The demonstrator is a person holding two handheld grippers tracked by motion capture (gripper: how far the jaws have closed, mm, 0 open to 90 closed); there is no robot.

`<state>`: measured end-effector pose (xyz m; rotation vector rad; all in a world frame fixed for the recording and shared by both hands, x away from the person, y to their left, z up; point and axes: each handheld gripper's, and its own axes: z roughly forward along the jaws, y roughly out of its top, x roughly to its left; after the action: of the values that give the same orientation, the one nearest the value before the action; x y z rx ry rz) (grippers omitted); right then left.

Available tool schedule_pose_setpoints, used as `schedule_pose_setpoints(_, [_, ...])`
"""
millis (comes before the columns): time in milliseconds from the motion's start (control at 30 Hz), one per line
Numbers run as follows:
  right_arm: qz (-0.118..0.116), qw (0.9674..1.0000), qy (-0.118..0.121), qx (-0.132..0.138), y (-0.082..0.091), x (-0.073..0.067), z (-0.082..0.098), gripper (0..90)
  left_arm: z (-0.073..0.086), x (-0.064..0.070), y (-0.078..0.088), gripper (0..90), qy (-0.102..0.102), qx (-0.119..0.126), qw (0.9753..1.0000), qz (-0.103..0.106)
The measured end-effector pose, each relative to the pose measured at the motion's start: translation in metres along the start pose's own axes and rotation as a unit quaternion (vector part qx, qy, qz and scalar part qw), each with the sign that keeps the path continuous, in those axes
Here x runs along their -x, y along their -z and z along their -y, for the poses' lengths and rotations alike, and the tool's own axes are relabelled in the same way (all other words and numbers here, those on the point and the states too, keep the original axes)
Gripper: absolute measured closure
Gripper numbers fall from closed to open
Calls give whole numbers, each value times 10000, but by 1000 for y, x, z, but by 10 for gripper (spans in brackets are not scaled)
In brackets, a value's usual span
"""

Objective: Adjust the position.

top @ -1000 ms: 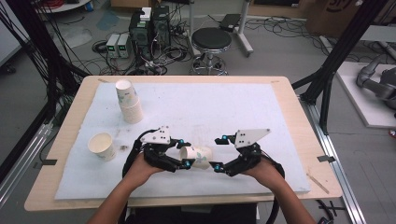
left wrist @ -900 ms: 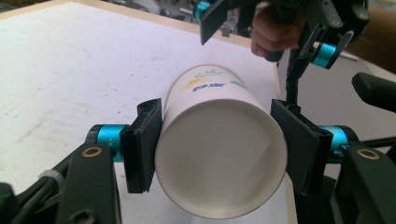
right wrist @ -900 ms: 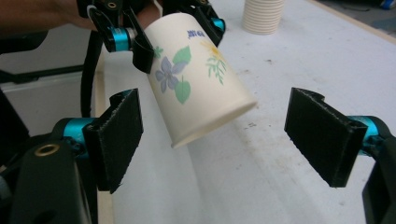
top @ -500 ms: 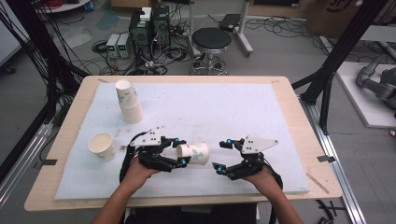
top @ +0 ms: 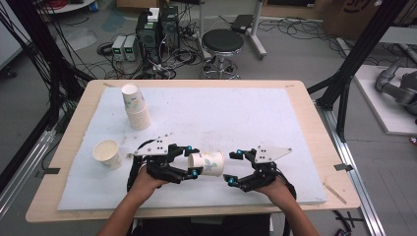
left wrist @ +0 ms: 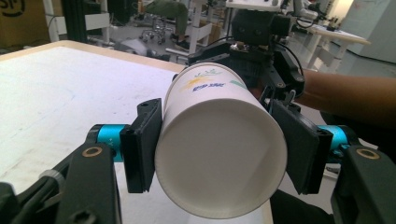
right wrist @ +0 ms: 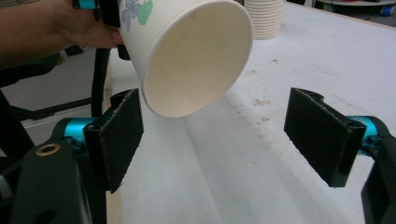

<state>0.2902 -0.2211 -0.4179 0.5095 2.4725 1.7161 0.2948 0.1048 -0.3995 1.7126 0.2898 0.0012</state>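
A white paper cup (top: 208,163) with a flower print lies on its side in the air just above the white mat, near the front edge. My left gripper (top: 193,161) is shut on it near its base. In the left gripper view the cup (left wrist: 205,93) shows its closed bottom, with both pads of the gripper (left wrist: 219,154) pressed on its sides. My right gripper (top: 232,166) stands open just right of the cup's mouth, apart from it. From the right gripper view the open mouth of the cup (right wrist: 191,60) faces the wide jaws of the gripper (right wrist: 217,140), up and to the left.
A stack of paper cups (top: 135,106) stands at the back left of the white mat (top: 255,118). A single upright cup (top: 107,153) sits left of my left hand. The stack (right wrist: 264,16) also appears far off in the right gripper view.
My right gripper has sunk a little and drawn slightly back from the cup's mouth. The left gripper and the cup have stayed in place.
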Motion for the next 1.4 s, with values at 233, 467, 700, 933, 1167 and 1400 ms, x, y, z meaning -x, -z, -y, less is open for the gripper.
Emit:
schedule_pose_setpoints(233, [-388,9992,24,96,-4,-5,-4,201,-2,3,-6,367,93,152,9993,318])
schedule_pose_setpoints(467, [-666,9972,-14,351,-7,-6,-7,201,-3,1,-5,368,231,352,9973,600])
schedule_pose_setpoints(700, [-867,9950,41,489,-6,-6,-7,263,2,0,-6,369,285,349,9966,696])
schedule_pose_setpoints(933, [-908,9941,34,589,-3,-5,-8,300,4,0,-7,367,253,338,9965,719])
schedule_pose_setpoints(1167, [-936,9945,90,455,-2,-5,-9,312,4,2,-8,206,258,-66,9988,401])
schedule_pose_setpoints(1400, [-674,9975,190,-25,-3,-5,-14,312,0,3,-3,161,129,-440,9989,114])
